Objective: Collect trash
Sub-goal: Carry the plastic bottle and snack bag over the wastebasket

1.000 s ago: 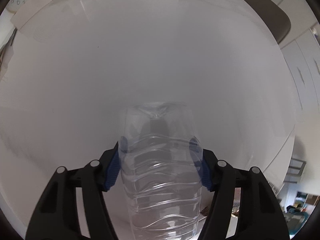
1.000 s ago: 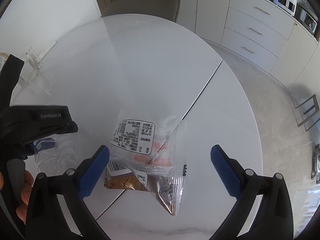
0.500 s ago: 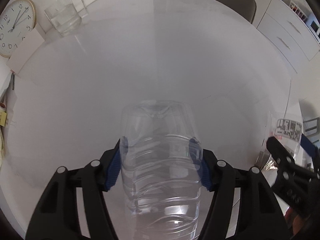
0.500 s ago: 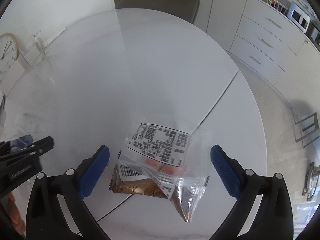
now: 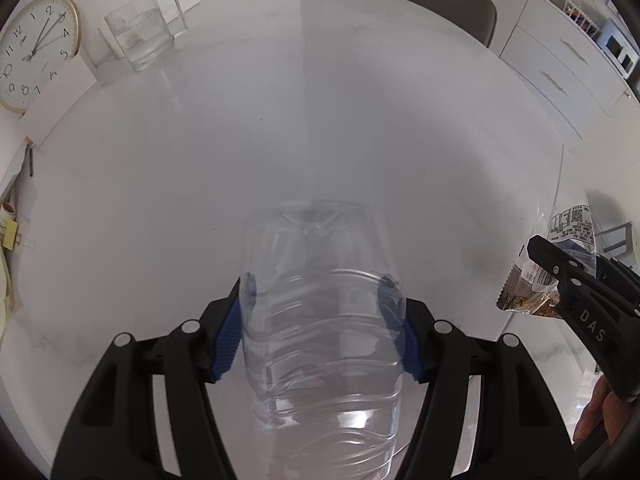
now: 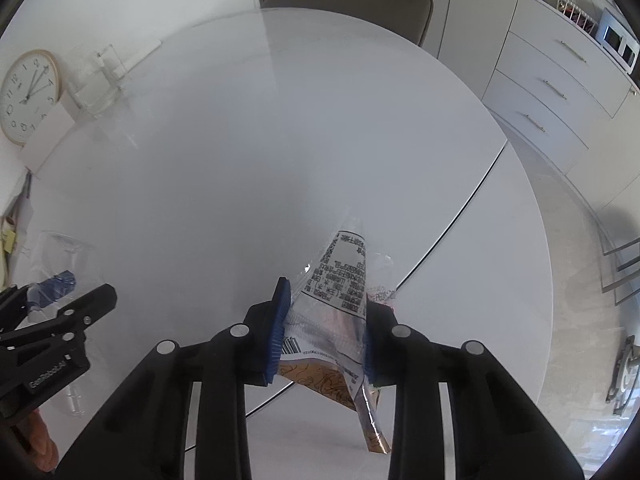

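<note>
Left gripper (image 5: pixel 320 332): clamped on a clear bottle (image 5: pixel 320 320), pads pressing its ribbed sides; bottle base points to 12 o'clock in the left wrist view, over the table (image 5: pixel 280 140).
Right gripper (image 6: pixel 324 332): jaws have just been closing; now pinched on a clear bag (image 6: pixel 344 280) with a printed label, a brown wrapper (image 6: pixel 320 380) bunched under it between the pads.
Trash location: bottle in the left jaws, bag and wrapper in the right jaws; from the left wrist view they sit at 3 o'clock at the table's edge.
Other items: clock (image 5: pixel 36 52) and glass box (image 5: pixel 140 32) at 10 to 11 o'clock, well apart from both grippers.
Stage, judged: both pickups made; carry to a bin seems next. No bin is visible.
Risk 1: the wrapper is only partly between the pads and hangs toward 6 o'clock; it could slide out on lifting.
Risk 2: the bag is slick film, so a quick swing could pull it free.
Risk 3: the thin bottle wall could buckle and squirt out of the pads if squeezed harder.
Risk 4: the grippers work near each other; a careless swing could knock them together.
</note>
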`<control>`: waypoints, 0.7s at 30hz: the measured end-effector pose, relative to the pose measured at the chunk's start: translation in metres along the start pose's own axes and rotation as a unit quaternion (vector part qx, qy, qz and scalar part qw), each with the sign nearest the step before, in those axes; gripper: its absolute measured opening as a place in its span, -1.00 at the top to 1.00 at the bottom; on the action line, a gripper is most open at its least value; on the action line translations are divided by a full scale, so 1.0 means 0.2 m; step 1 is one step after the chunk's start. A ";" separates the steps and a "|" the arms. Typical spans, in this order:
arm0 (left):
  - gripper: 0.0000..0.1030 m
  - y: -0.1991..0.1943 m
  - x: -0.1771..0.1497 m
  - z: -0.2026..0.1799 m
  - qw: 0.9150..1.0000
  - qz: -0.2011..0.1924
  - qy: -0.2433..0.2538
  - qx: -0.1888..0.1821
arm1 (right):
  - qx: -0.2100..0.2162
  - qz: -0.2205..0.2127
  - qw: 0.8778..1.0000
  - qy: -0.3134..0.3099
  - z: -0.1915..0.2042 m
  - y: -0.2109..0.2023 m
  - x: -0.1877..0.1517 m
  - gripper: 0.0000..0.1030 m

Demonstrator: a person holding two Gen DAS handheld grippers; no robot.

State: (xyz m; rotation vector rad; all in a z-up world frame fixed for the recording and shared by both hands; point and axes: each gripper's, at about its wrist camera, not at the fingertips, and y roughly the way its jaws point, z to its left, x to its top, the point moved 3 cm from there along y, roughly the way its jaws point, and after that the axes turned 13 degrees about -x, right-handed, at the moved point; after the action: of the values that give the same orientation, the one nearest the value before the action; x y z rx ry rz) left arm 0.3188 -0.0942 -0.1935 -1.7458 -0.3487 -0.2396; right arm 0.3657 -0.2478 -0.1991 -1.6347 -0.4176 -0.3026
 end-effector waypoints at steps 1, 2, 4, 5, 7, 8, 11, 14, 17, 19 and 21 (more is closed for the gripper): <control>-0.20 -0.02 -0.01 -0.01 1.000 -0.002 0.010 0.001 | 0.007 -0.004 1.000 0.005 -0.01 -0.04 -0.02 0.39; -0.20 -0.02 0.00 0.03 1.000 -0.002 0.018 0.000 | 0.012 -0.007 1.000 0.008 -0.01 -0.07 -0.04 0.39; -0.20 -0.06 -0.01 0.03 0.999 -0.006 0.037 -0.006 | 0.022 -0.013 1.000 0.017 -0.04 -0.16 -0.10 0.39; -0.20 -0.08 -0.02 0.02 0.999 -0.007 0.044 -0.010 | 0.027 -0.015 0.999 0.021 -0.05 -0.21 -0.13 0.39; -0.20 -0.15 -0.08 -0.02 0.998 -0.007 0.058 -0.027 | 0.030 -0.021 0.999 0.025 -0.08 -0.31 -0.22 0.39; -0.20 -0.17 -0.11 -0.04 0.997 -0.006 0.063 -0.035 | 0.030 -0.023 0.999 0.026 -0.10 -0.35 -0.26 0.39; -0.20 -0.25 -0.22 -0.12 0.994 0.000 0.085 -0.061 | 0.029 -0.024 0.999 0.032 -0.18 -0.49 -0.42 0.39; -0.20 -0.32 -0.36 -0.22 0.990 0.004 0.115 -0.078 | 0.017 -0.020 0.999 0.041 -0.27 -0.61 -0.60 0.38; -0.20 -0.36 -0.50 -0.33 0.985 0.017 0.144 -0.093 | 0.003 -0.014 0.998 0.063 -0.40 -0.73 -0.84 0.38; -0.20 -0.38 -0.62 -0.41 0.980 0.028 0.169 -0.099 | -0.004 -0.011 0.997 0.078 -0.47 -0.79 -0.98 0.37; -0.21 -0.40 -0.74 -0.51 0.975 0.038 0.192 -0.106 | -0.021 -0.006 0.995 0.097 -0.57 -0.84 -1.15 0.37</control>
State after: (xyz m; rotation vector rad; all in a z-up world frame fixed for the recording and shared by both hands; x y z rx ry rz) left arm 0.1539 -0.1950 -0.1506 -1.8695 0.0278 -0.5671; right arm 0.0916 -0.3700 -0.1364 -1.6276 -0.2749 -0.4781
